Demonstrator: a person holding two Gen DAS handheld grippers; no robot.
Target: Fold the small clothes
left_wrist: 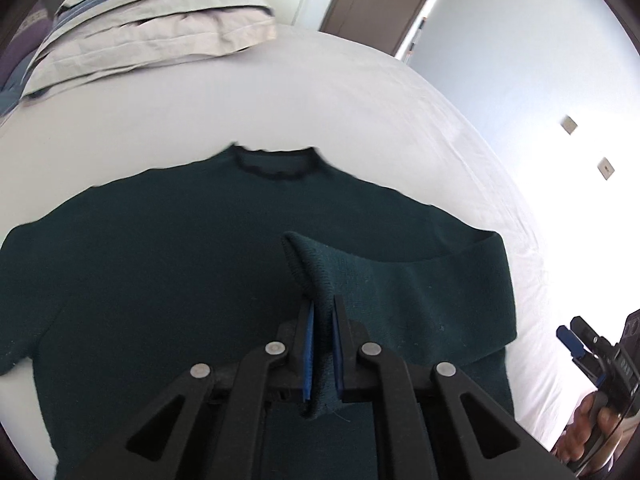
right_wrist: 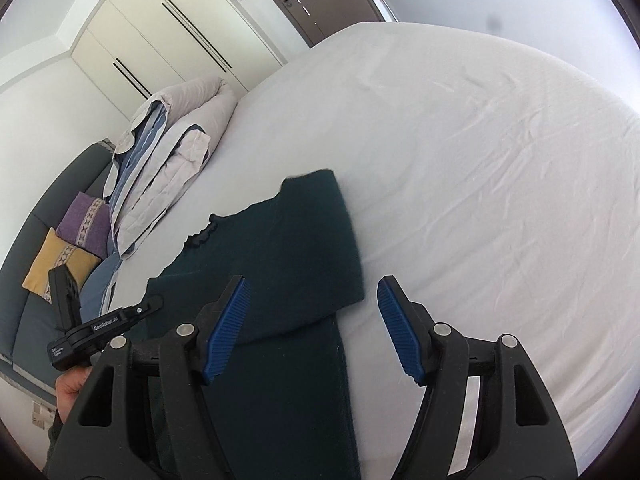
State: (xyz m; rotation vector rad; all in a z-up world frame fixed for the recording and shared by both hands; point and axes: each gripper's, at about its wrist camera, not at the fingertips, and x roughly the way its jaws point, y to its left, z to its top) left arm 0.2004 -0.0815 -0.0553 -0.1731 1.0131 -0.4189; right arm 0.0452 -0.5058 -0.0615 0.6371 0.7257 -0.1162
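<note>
A dark green knit sweater point(left_wrist: 160, 264) lies flat on the white bed sheet point(left_wrist: 280, 92), collar away from me. Its right sleeve point(left_wrist: 432, 280) is folded in across the body. My left gripper point(left_wrist: 322, 312) is shut on the sleeve's cuff point(left_wrist: 308, 260) and holds it above the sweater's middle. My right gripper point(right_wrist: 314, 288) is open and empty, hovering over the sweater's right edge point(right_wrist: 304, 248). The right gripper also shows at the lower right of the left wrist view point(left_wrist: 576, 340), and the left gripper shows at the left of the right wrist view point(right_wrist: 158, 302).
A folded grey and blue duvet point(left_wrist: 152, 32) lies at the head of the bed. Purple point(right_wrist: 86, 216) and yellow point(right_wrist: 60, 268) cushions sit on a dark headboard seat. White sheet point(right_wrist: 480, 160) spreads to the right of the sweater. Wardrobe doors point(right_wrist: 172, 28) stand behind.
</note>
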